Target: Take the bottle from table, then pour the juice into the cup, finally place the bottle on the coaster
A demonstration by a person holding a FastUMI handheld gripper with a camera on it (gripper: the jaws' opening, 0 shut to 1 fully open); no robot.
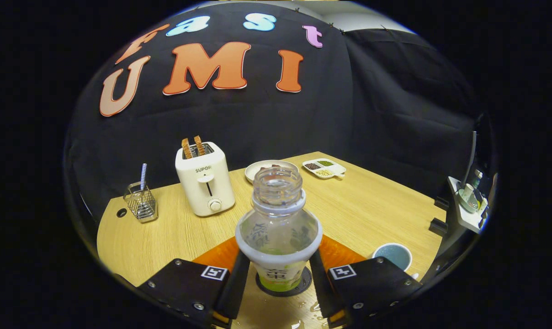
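Observation:
A clear plastic bottle (278,228) with no cap and a white and green label stands upright between my fingers. A little green juice shows at its bottom. Its base rests on a dark round coaster (305,282), which lies on an orange mat (342,253). My gripper (279,274) is shut on the bottle, one finger against each side below its shoulder. A white cup (393,256) with a blue inside stands on the table just right of the right finger.
Beyond the bottle on the wooden table (372,210) stand a white toaster (205,180) with toast, a wire holder (140,203), a plate (254,171) and a divided dish (324,167). Drops of liquid (315,307) lie near the coaster. A stand (468,201) sits at the right edge.

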